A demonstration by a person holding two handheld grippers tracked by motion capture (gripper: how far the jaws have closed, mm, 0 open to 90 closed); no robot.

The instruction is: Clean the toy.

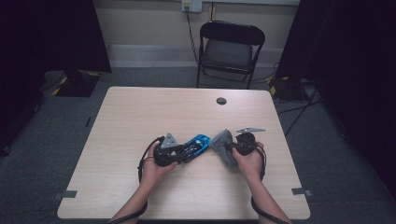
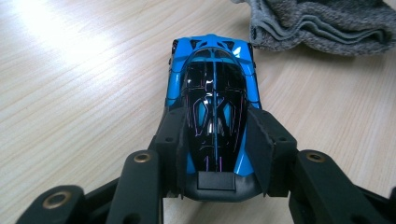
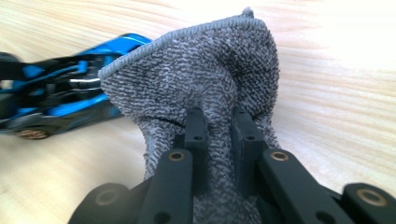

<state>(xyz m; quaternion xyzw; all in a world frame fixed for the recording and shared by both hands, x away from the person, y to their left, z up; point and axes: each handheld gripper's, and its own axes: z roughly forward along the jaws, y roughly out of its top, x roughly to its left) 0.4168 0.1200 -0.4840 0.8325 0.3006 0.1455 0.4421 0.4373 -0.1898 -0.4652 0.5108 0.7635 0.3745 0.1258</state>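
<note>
High view: left tool point(image 1: 180, 154) grips the blue toy car point(image 1: 196, 145) at desk point(image 1: 140, 116) centre-near; right tool point(image 1: 233, 148) holds the grey cloth point(image 1: 222, 145) just right of the car.
Left gripper view: jaws clamped on the car's point(image 2: 212, 98) sides, cloth point(image 2: 322, 23) far right.
Right gripper view: jaws pinched tight on the cloth point(image 3: 201, 79); car point(image 3: 60, 88) at left.

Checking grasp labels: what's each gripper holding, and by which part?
Left gripper: blue toy car, jaws clamping its sides at one end. Right gripper: grey cloth, pinched at a bunched fold.
</note>
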